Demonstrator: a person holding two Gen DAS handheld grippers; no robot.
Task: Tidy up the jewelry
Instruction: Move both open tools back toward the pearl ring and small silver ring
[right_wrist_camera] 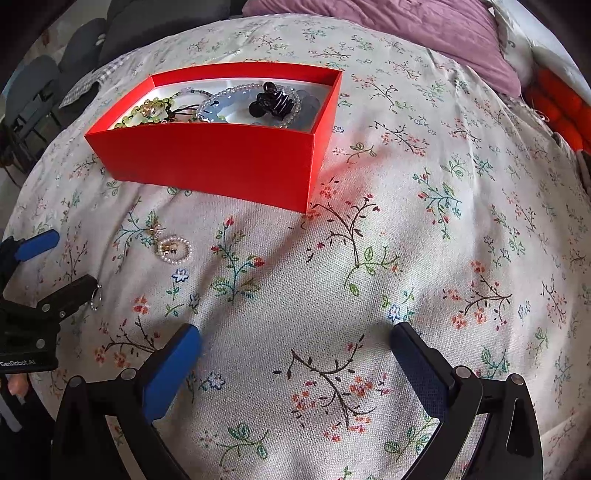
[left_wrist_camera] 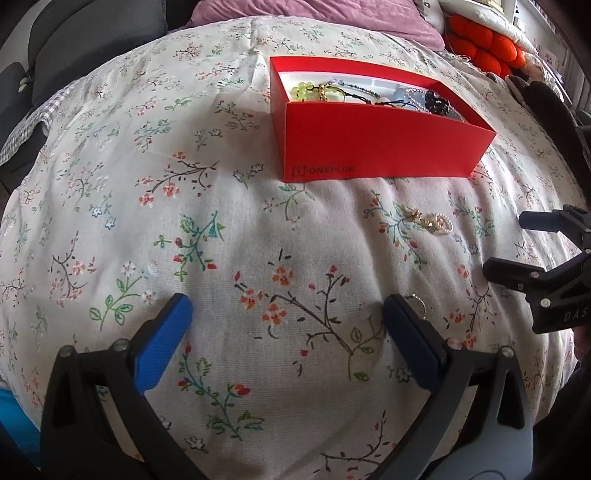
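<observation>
A red open box (left_wrist_camera: 369,147) (right_wrist_camera: 221,162) sits on the floral bedspread and holds a green bead bracelet (right_wrist_camera: 147,109), clear bead strings and a black hair claw (right_wrist_camera: 271,99). A pearl and gold earring pair (left_wrist_camera: 424,219) (right_wrist_camera: 173,247) lies on the cloth in front of the box. My left gripper (left_wrist_camera: 284,306) (right_wrist_camera: 70,262) stands open over bare cloth. A small silver ring (left_wrist_camera: 415,300) (right_wrist_camera: 95,295) lies right by the outer side of one of its fingers. My right gripper (right_wrist_camera: 295,332) (left_wrist_camera: 506,243) is open wide with nothing between its fingers.
The floral bedspread (right_wrist_camera: 406,240) covers the whole work area. A purple pillow (right_wrist_camera: 424,29) lies behind the box, an orange knitted item (left_wrist_camera: 487,48) at the far right. Dark chairs (right_wrist_camera: 74,51) stand past the bed's left edge.
</observation>
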